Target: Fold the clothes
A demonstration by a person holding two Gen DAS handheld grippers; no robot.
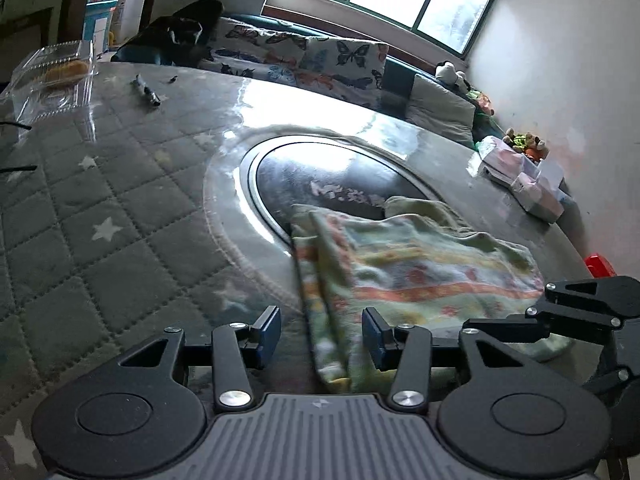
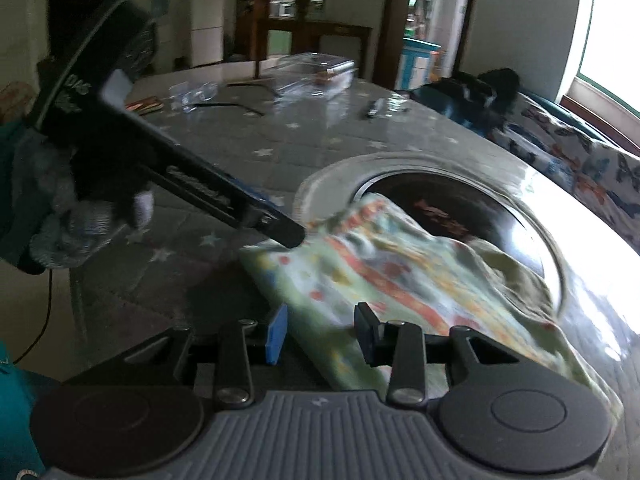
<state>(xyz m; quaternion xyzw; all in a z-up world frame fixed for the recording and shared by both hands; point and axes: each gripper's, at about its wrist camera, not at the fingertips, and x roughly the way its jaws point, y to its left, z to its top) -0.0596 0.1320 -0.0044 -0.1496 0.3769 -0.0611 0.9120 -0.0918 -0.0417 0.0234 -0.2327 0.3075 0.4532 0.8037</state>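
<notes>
Garment (image 1: pixel 420 264) lies rumpled on worktop (image 1: pixel 100 208), partly over its dark round inset, long axis running away from me. Both claws released: L claw (image 1: pixel 321 336) straddles near-left edge, R claw (image 2: pixel 320 334) near-right edge, neither pinching; equally near, I judge.

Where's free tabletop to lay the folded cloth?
Free: the grey star-quilted cover left of the black round inset, up to the clear plastic box and black pen. Crowded: far-right edge, white boxes. The green patterned cloth overlaps the inset.
</notes>
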